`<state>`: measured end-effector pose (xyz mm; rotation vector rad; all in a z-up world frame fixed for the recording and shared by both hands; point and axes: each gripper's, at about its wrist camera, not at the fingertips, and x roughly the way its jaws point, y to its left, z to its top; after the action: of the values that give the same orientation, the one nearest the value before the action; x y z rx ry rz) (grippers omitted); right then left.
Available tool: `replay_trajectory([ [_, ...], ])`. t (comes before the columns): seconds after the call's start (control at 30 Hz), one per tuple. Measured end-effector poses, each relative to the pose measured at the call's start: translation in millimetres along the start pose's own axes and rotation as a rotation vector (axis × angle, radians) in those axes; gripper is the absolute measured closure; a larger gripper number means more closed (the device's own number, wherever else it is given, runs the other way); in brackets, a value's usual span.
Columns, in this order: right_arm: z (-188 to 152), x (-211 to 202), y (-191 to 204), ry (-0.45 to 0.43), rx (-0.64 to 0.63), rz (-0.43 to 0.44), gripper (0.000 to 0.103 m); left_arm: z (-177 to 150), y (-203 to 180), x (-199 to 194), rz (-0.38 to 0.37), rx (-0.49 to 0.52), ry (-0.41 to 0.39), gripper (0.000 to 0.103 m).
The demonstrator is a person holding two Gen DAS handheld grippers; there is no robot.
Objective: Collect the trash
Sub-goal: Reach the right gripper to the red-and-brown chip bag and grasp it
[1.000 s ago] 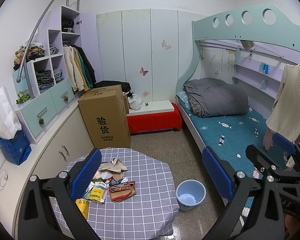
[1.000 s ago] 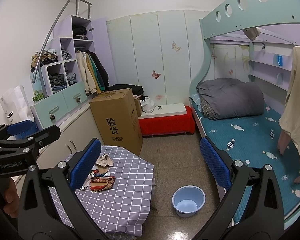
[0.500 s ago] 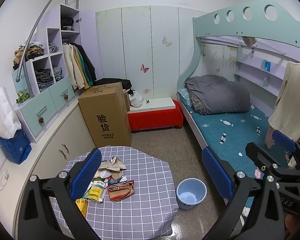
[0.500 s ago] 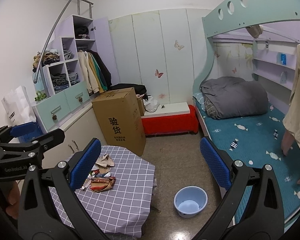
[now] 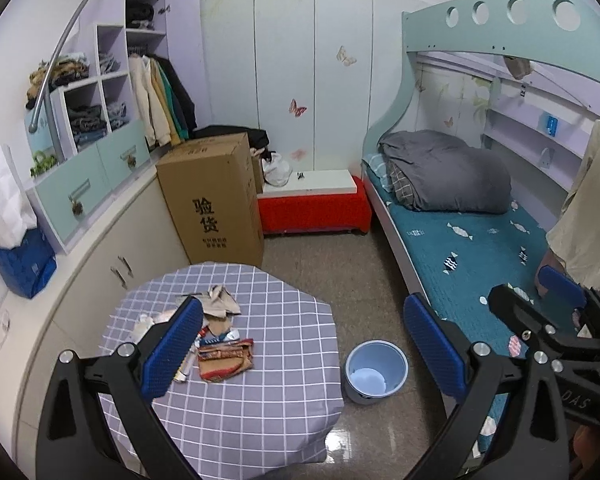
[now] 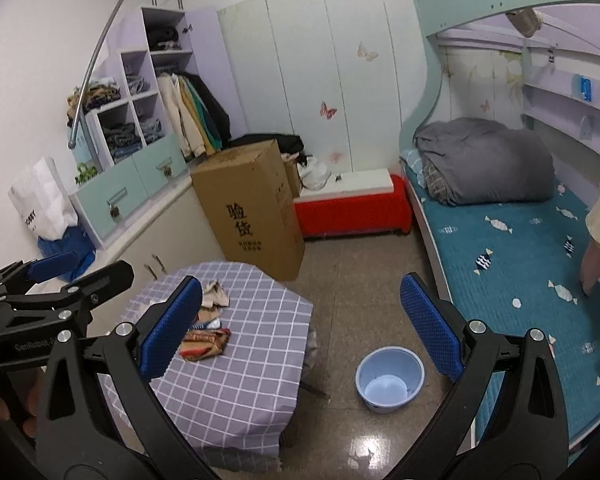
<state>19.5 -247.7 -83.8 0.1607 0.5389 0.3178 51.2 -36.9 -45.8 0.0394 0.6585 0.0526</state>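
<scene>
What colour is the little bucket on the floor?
Light blue. The bucket stands on the floor beside the checked table; the right wrist view shows it best.

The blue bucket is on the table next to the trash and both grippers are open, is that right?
Not quite. The bucket stands on the floor beside the table, as both wrist views show. The trash is on the table, and both grippers are open.

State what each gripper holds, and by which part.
Nothing. The left gripper and right gripper are both open and empty; the trash lies on the table.
</scene>
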Motion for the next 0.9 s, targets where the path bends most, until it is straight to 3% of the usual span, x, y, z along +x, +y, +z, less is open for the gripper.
replay_trajectory([
  [0.23, -9, 28, -9, 0.096, -0.012, 0.054, 0.006, -18, 7, 23, 0.022, -0.055, 0.054, 0.004],
  [0.43, -24, 72, 11, 0.187, -0.052, 0.084, 0.006, -42, 46, 60, 0.046, -0.154, 0.163, 0.004],
  [0.57, -35, 109, 40, 0.251, -0.083, 0.106, 0.006, -58, 89, 85, 0.087, -0.185, 0.192, 0.004],
  [0.9, -55, 212, 125, 0.373, -0.128, 0.126, 0.006, -76, 209, 155, 0.084, -0.286, 0.296, 0.005],
])
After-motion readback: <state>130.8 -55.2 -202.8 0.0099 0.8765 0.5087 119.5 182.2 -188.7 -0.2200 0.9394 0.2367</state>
